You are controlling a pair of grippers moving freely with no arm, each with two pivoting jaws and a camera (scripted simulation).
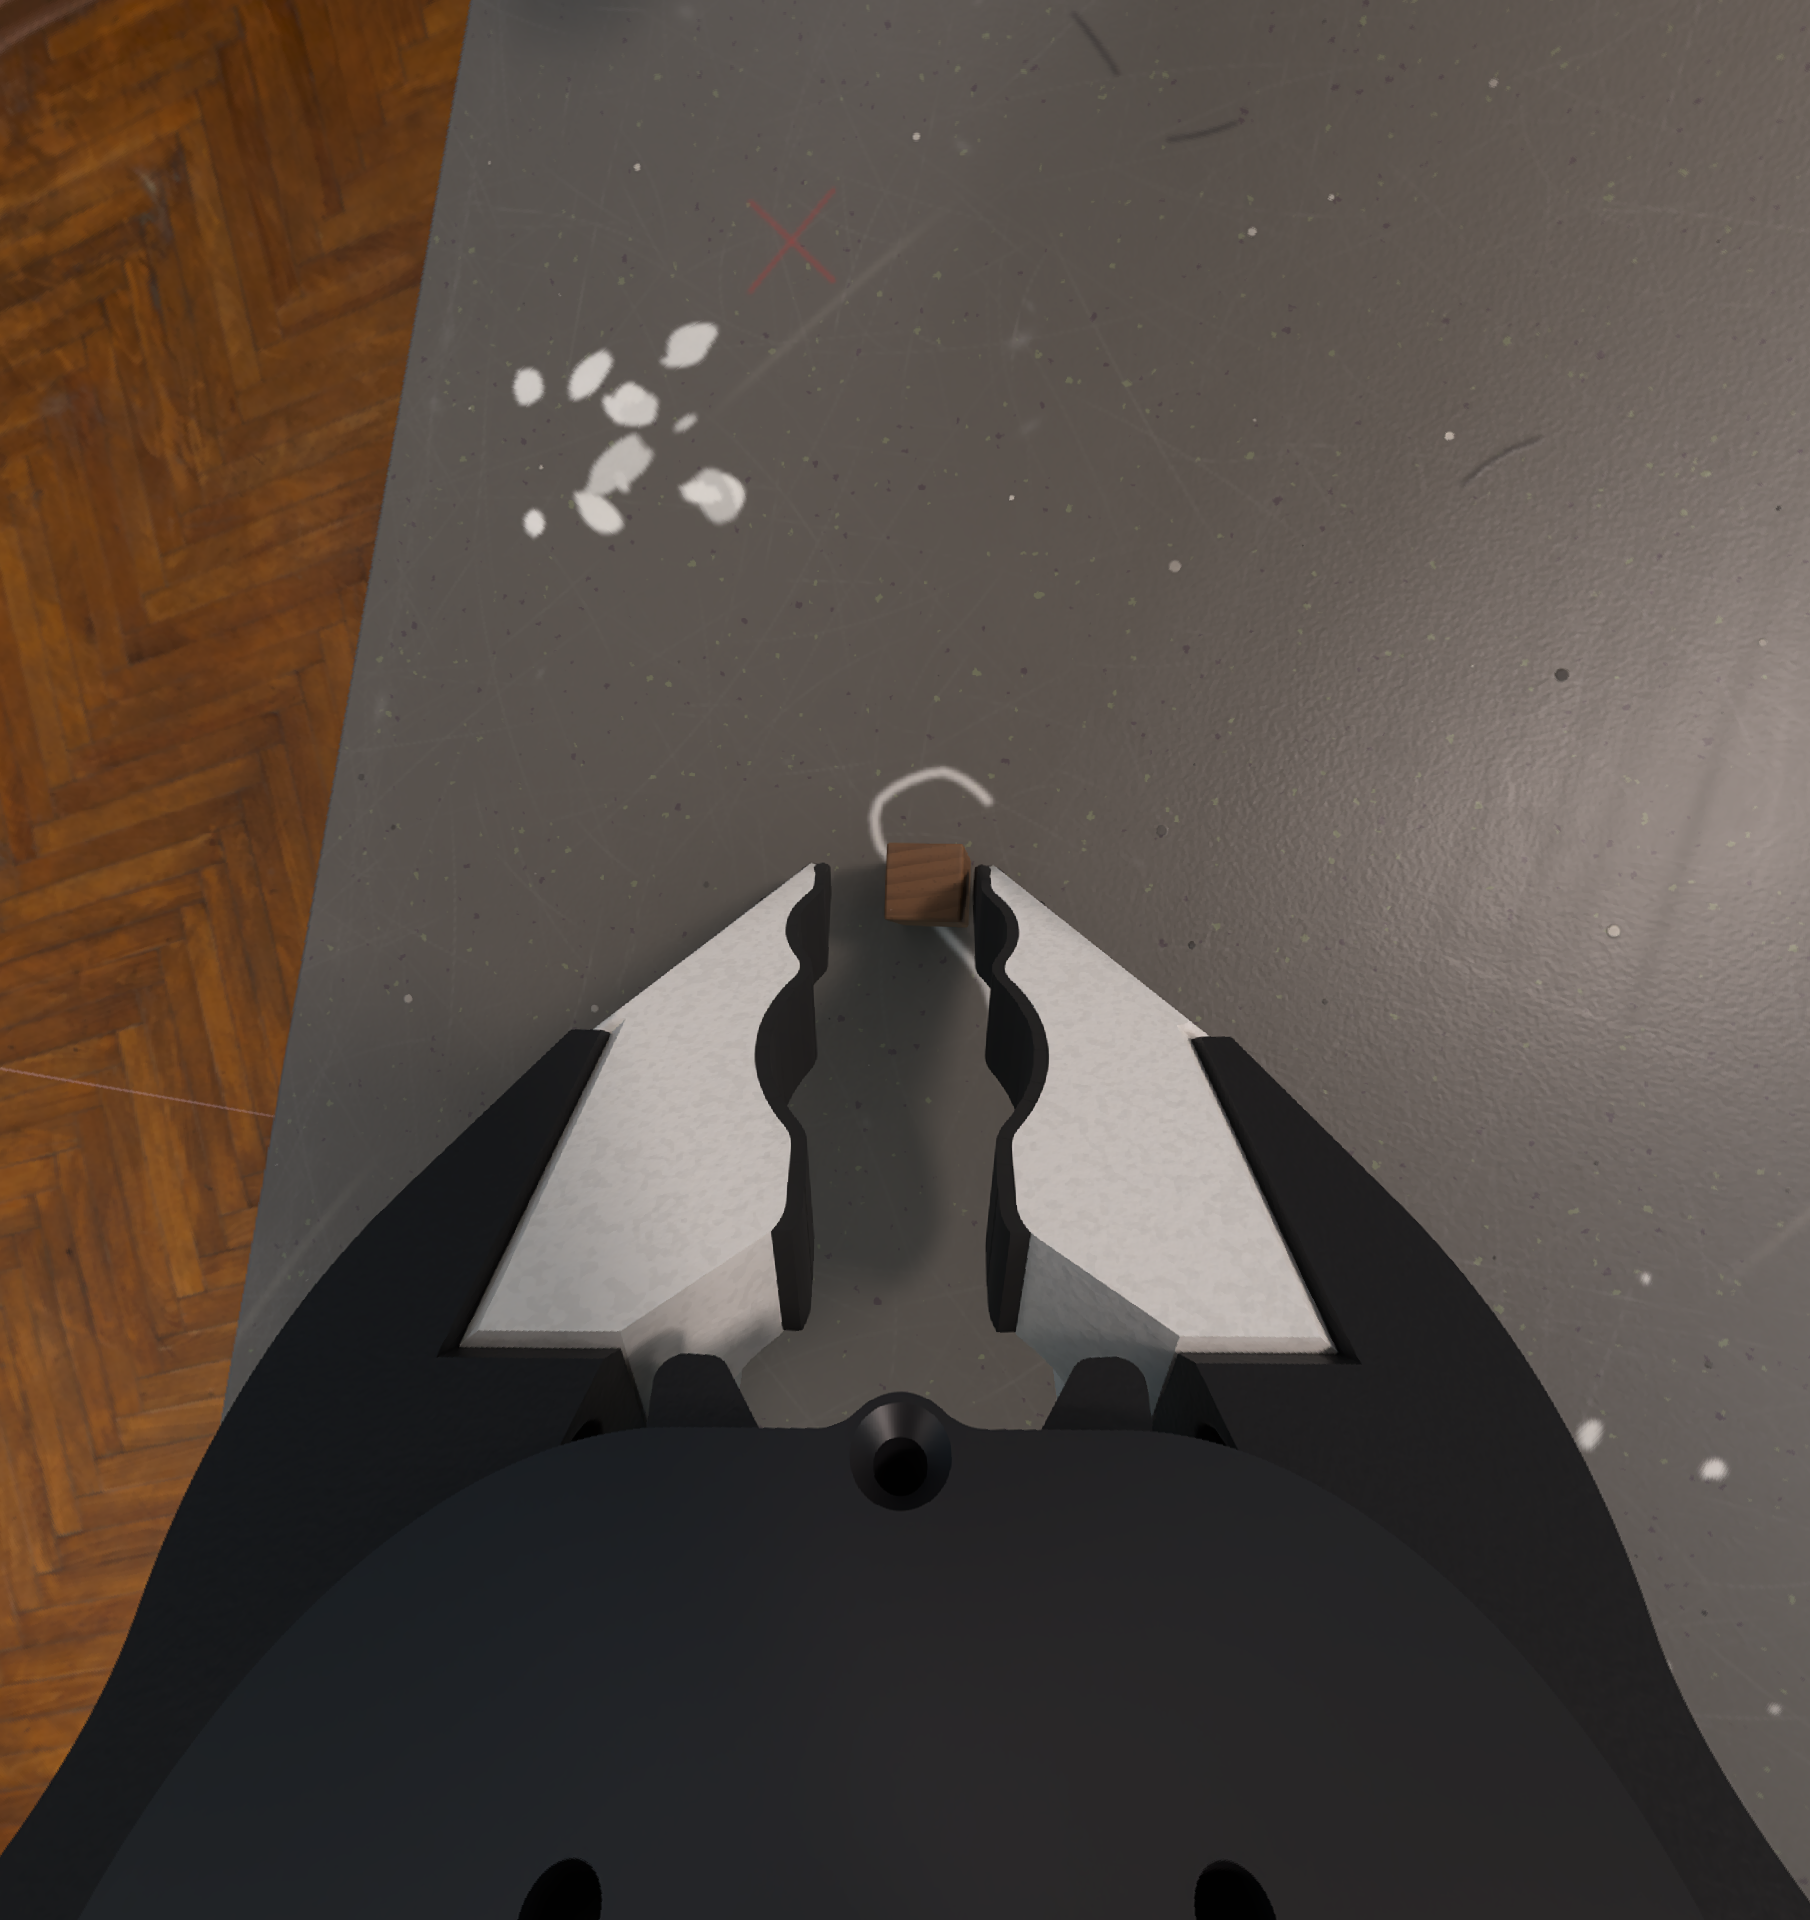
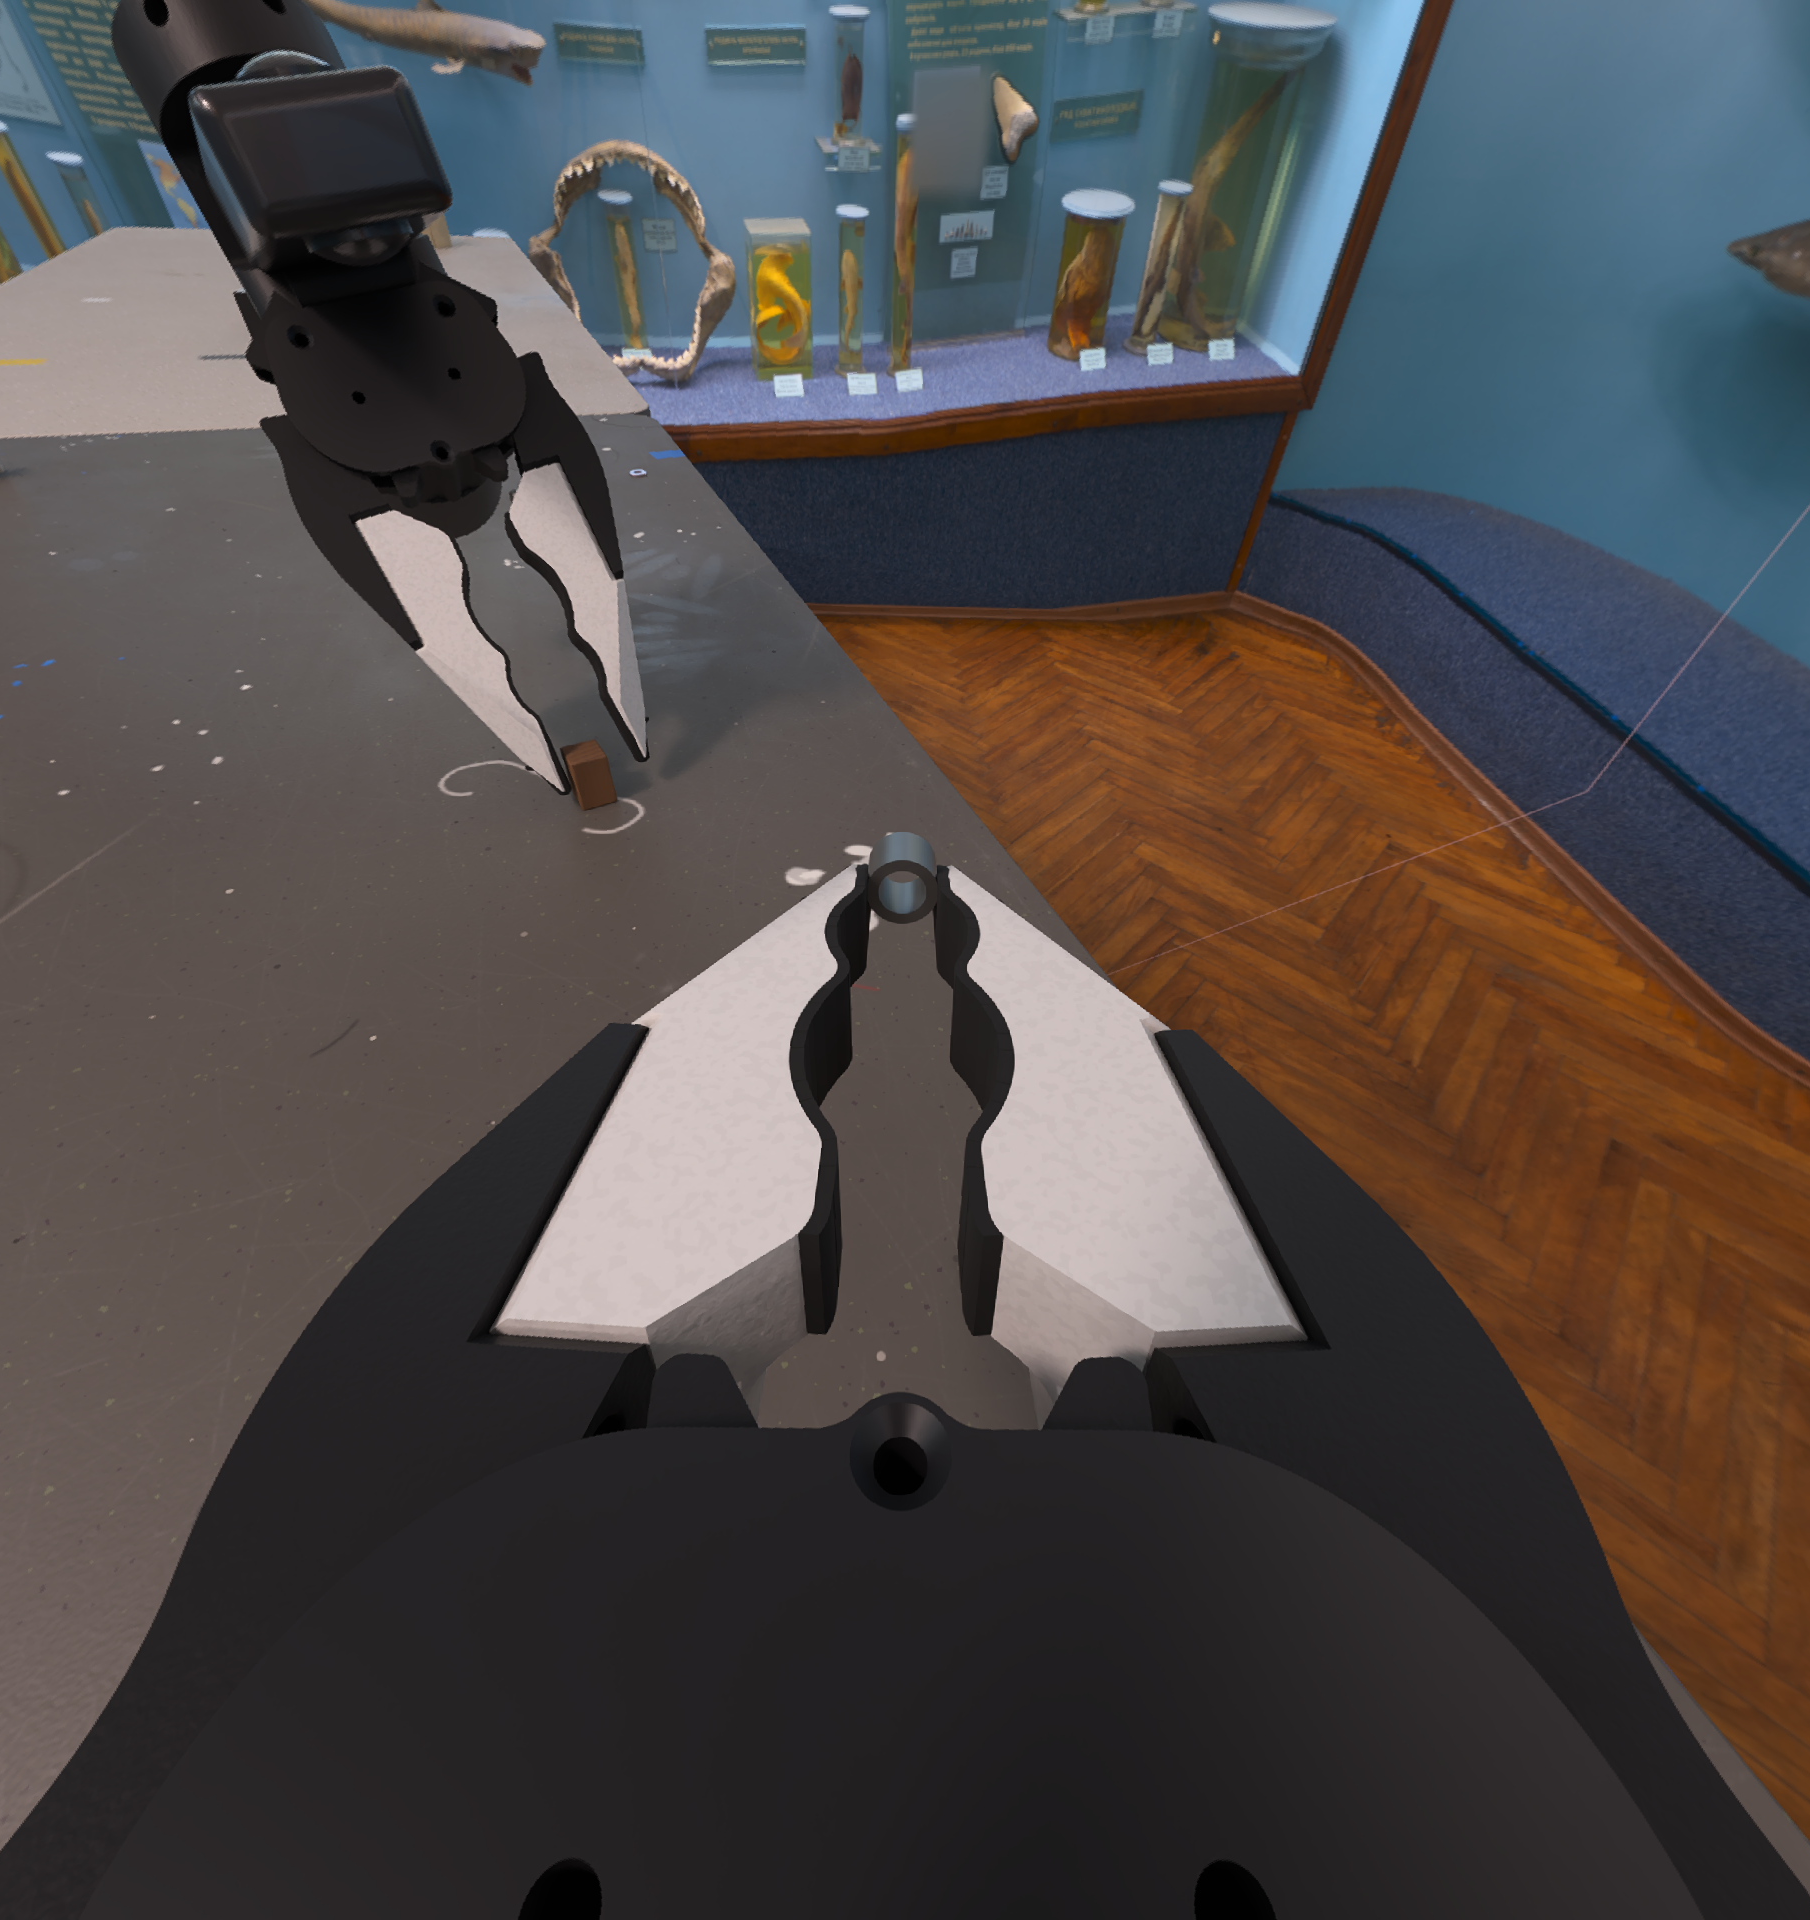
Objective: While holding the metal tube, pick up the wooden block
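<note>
A scuffed grey table stands on herringbone parquet beside display cases. One wooden block sits between the spread left gripper; the right gripper clenches one metal tube.

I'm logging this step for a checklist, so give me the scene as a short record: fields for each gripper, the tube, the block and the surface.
left gripper: open, tips down at the table, straddling the block
right gripper: shut on the metal tube at its fingertips
metal tube: short, grey, open end facing the camera
wooden block: small, brown, resting on the table, nearer one fingertip
table: dark grey, speckled, white paint marks
block lifted: not yet
</note>
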